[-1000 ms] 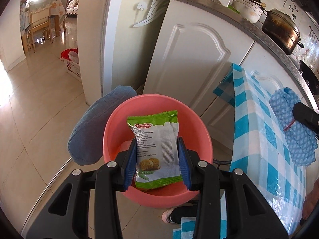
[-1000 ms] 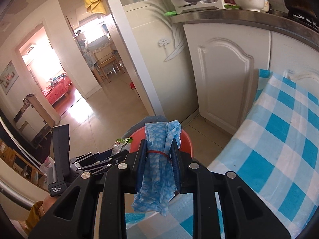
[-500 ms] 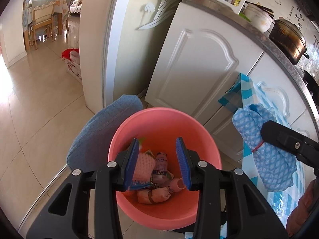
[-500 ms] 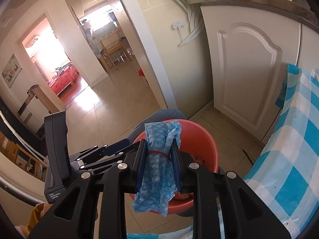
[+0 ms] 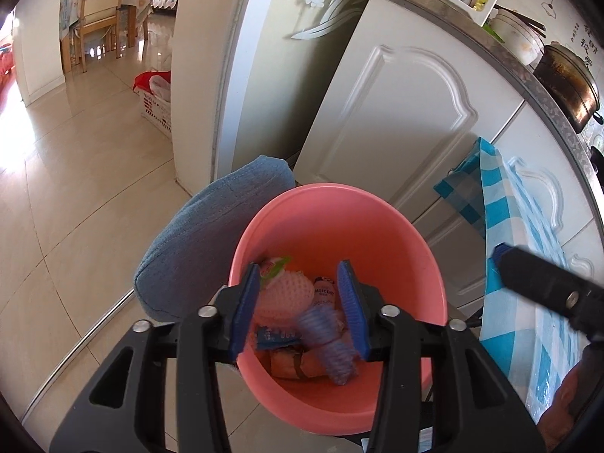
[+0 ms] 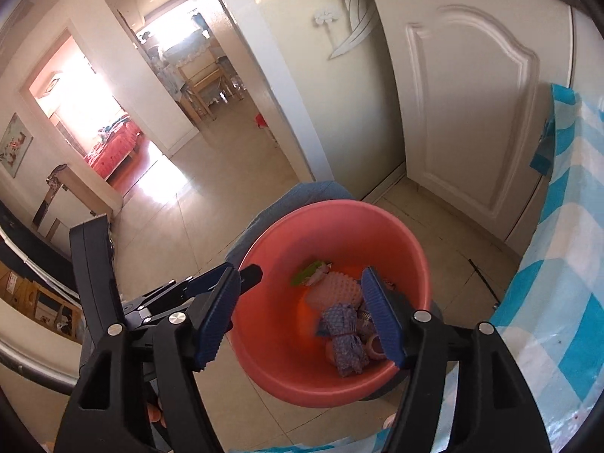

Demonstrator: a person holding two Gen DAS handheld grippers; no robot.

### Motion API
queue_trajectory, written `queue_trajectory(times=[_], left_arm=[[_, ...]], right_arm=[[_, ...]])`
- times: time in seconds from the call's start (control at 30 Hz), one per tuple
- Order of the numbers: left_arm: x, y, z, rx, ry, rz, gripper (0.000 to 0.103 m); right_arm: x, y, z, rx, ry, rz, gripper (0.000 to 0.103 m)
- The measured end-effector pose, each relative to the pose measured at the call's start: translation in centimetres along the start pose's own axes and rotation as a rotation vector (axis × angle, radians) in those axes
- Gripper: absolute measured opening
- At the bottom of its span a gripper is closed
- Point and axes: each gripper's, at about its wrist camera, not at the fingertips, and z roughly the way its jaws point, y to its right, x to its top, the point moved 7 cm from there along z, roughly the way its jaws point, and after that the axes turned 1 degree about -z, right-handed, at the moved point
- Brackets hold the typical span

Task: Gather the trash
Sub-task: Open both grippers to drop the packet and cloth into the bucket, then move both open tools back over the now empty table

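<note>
Landmark: pink bucket on the tiled floor, serving as the trash bin. It stands just beside the checked-cloth worktop, on the side towards the white cabinet door, with a blue-grey cushion touching its far-left rim. Probably parked there so waste from the worktop can go straight down into it.

Left hand-held gripper: directly above the bucket mouth, pointing steeply down into it. Jaws opening, nothing between the pads; only bucket contents show through the gap. Empty.

Right hand-held gripper: also over the bucket, at its near rim, angled down. Jaws opening and already wide, pads clear of everything. Below the gap a blue patterned cloth bundle, tied round the middle with a red band, is inside the bucket; it is motion-blurred in the left wrist view, so likely not yet settled.

Bucket contents: the bundle on top towards the near side; a pale pink foam fruit net beside it; a small white bottle; a green-edged wrapper at the far side; a blue-printed packet and some pinkish tubes lower down, too jumbled to name.

Judgement: both hand-held grippers held high over the opening rather than reaching inside, so releases fall cleanly in. Both drops look done. Whether trash remains on the worktop is not visible here.
</note>
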Motion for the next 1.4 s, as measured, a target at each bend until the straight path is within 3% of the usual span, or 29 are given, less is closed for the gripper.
queue_trajectory(times=[0.13,0.2,0.37,0.6,0.77,1.0,1.13,1.4], left_arm=[[-0.3,-0.4,-0.1,0.006,0.013,-0.022,0.075],[-0.4,-0.3,-0.2,-0.007,0.027,-0.039,0.081],[-0.4,0.5,-0.6,-0.032,0.040,-0.042,0.097],[-0.5,2.7,-1.7,-0.051,0.044,0.026,0.098],[-0.8,5.4,-4.1,-0.126,0.090,0.097,0.099],[-1.5,10.9,-7.8,-0.205,0.155,0.209,0.099],[-2.4,14.4,-9.1,-0.202,0.163,0.277,0.099],[-4.2,21.1,-11.3,-0.292,0.141,0.343,0.099]], right_arm=[[0.7,1.4,-2.5,-0.073,0.095,0.005,0.081],[0.9,2.3,-3.9,-0.113,0.135,0.016,0.089],[1.1,4.7,-6.3,-0.178,0.199,0.049,0.092],[-0.5,7.5,-8.2,-0.253,0.214,0.082,0.092],[-1.6,9.6,-9.9,-0.293,0.232,0.099,0.093],[-3.8,12.5,-15.2,-0.363,0.317,0.128,0.096],[-5.4,13.7,-18.3,-0.422,0.353,0.127,0.096],[-8.8,15.7,-25.2,-0.579,0.437,0.146,0.098]])
